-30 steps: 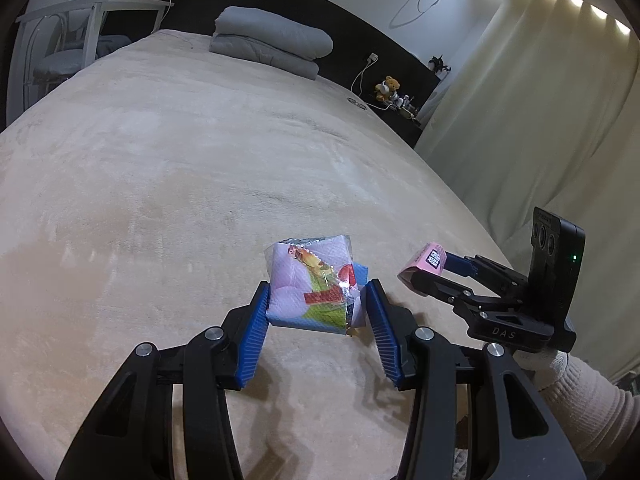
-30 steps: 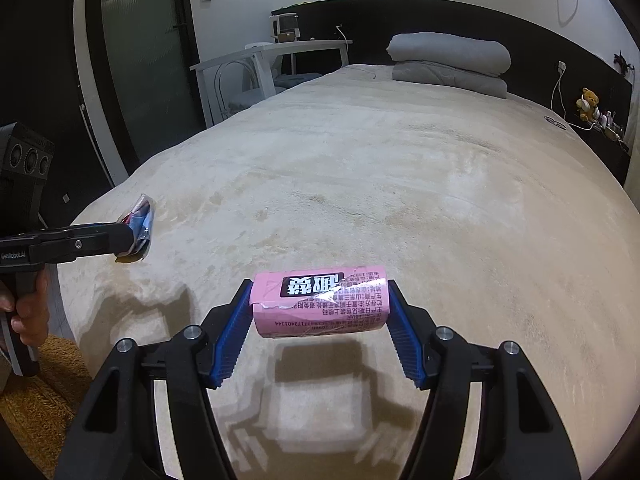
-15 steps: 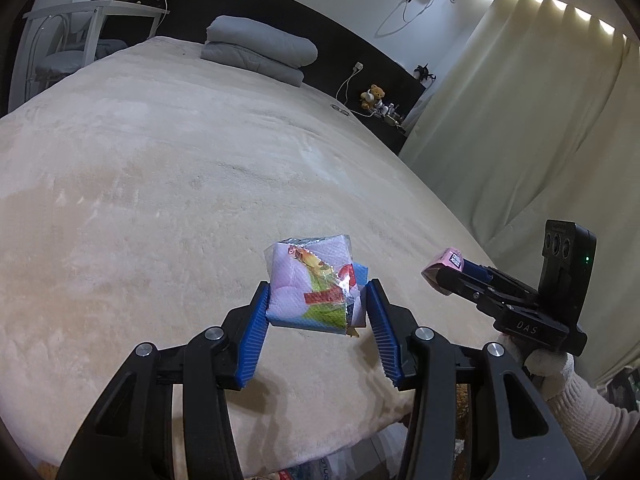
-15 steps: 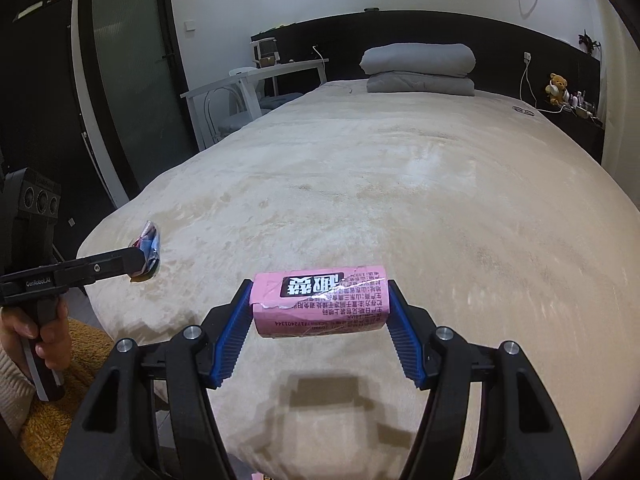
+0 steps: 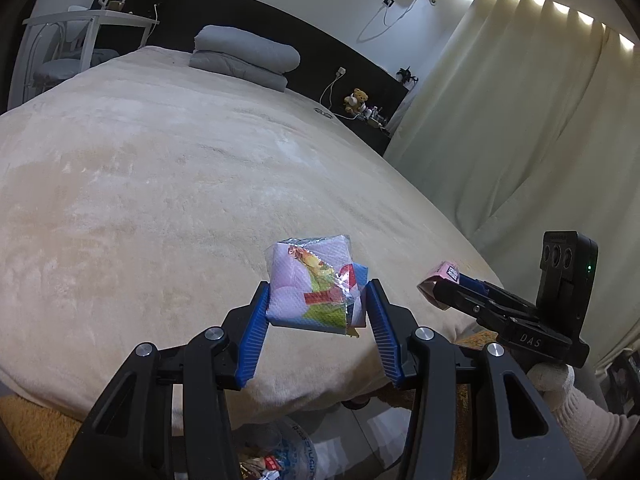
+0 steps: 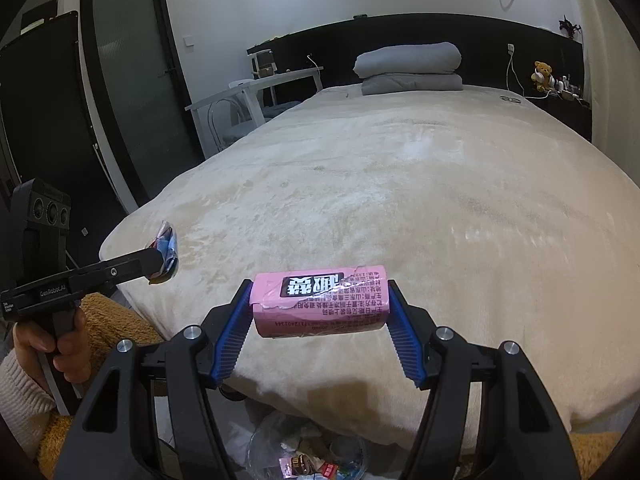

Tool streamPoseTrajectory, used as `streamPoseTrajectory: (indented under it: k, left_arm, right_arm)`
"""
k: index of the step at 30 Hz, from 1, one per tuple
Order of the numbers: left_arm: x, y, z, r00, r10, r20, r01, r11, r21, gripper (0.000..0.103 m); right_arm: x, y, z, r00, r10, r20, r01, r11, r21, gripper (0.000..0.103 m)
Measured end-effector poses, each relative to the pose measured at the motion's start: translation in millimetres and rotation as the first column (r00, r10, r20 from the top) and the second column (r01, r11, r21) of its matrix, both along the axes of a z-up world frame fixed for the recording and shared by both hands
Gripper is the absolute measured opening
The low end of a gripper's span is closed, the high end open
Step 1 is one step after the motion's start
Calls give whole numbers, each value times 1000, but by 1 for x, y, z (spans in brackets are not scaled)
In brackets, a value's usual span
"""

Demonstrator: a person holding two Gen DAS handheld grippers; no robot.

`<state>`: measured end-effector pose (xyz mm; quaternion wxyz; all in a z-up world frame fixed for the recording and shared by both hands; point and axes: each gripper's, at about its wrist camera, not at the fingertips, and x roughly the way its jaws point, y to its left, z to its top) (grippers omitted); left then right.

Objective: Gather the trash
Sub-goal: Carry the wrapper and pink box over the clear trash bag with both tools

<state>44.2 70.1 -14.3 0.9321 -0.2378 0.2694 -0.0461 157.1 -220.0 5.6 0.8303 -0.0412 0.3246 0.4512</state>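
My left gripper [image 5: 318,300] is shut on a crumpled pink and white snack wrapper [image 5: 312,284], held in the air over the foot edge of the bed. My right gripper [image 6: 320,300] is shut on a pink packet with black print [image 6: 320,300], also over the bed's foot edge. The right gripper with its pink packet [image 5: 438,276] shows at the right of the left wrist view. The left gripper with its wrapper [image 6: 164,248] shows at the left of the right wrist view. A clear trash bag with wrappers [image 6: 308,452] lies on the floor below, also in the left wrist view [image 5: 280,456].
The beige bed cover [image 5: 160,200] fills the middle. Folded grey bedding [image 5: 244,56] lies at the head. A white desk and chair [image 6: 248,100] stand at the left, curtains [image 5: 520,120] at the right. An orange fluffy rug [image 6: 108,320] lies by the bed's foot.
Both grippers have drawn back from over the bed to its foot edge, each still holding its piece of trash. The trash bag on the floor has come into view.
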Motion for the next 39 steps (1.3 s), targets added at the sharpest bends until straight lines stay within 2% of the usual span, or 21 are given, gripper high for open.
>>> streamPoseTrajectory:
  k: [9, 15, 22, 32, 35, 39]
  left_arm:
    - [-27, -26, -19, 999, -26, -31, 25, 999, -22, 47]
    - [-31, -38, -31, 996, -57, -69, 56, 998, -18, 47]
    - [-33, -47, -55, 985, -59, -161, 53, 998, -38, 47]
    - [-40, -77, -87, 953, -81, -292, 69, 996, -52, 47]
    - [-37, -86, -94, 938, -86, -335, 79, 996, -33, 47]
    - [-28, -90, -109, 903, -90, -420, 88, 996, -25, 47]
  right_arm:
    - [-36, -27, -17, 999, -10, -51, 10, 1000, -6, 64]
    - [-47, -23, -26, 995, -8, -96, 4, 999, -41, 64]
    - [-62, -19, -44, 987, 8, -159, -23, 996, -90, 64]
    - [-65, -14, -79, 951, -18, -308, -33, 986, -161, 64]
    - [-63, -12, -93, 928, -37, -370, -35, 982, -186, 64]
    - [-57, -9, -113, 889, -70, -453, -35, 975, -219, 64]
